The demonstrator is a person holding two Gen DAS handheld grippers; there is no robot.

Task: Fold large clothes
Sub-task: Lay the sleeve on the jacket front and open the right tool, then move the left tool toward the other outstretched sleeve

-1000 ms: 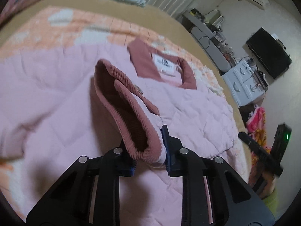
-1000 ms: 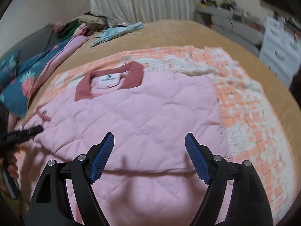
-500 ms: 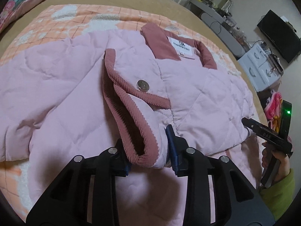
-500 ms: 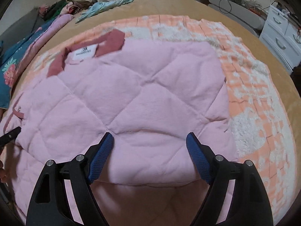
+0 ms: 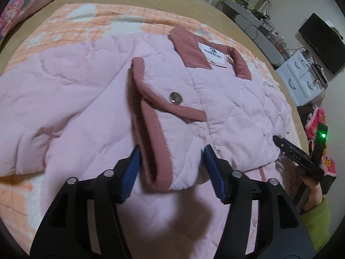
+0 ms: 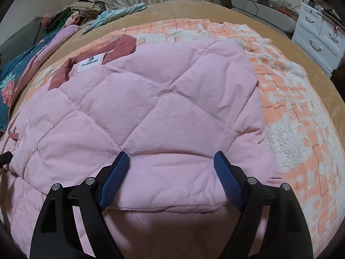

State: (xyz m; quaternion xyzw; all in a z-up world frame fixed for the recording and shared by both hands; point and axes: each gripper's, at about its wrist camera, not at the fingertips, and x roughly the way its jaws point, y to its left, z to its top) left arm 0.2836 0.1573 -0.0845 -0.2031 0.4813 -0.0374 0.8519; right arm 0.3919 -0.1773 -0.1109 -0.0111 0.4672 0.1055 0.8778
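Observation:
A pink quilted jacket (image 5: pixel 226 99) with a dark-rose ribbed collar (image 5: pixel 189 49) lies spread on the bed. Its sleeve cuff (image 5: pixel 155 142), rose-trimmed with a metal snap, lies folded across the body. My left gripper (image 5: pixel 171 161) is open, its blue pads on either side of the cuff, not pinching it. In the right wrist view the jacket (image 6: pixel 151 108) lies folded, with the white label near the collar (image 6: pixel 120 49). My right gripper (image 6: pixel 171 170) is open, low over a folded edge, holding nothing. It also shows at the right of the left wrist view (image 5: pixel 297 157).
An orange-and-white fleece blanket (image 6: pixel 301 108) lies under the jacket on a tan bed cover (image 6: pixel 194 8). Loose clothes (image 6: pixel 116 14) lie at the far end. A white drawer unit (image 6: pixel 319 28) and a desk stand on the right.
My left gripper has opened and let go of the sleeve cuff, which now lies on the jacket. My right gripper has moved lower and closer to the folded edge, still open.

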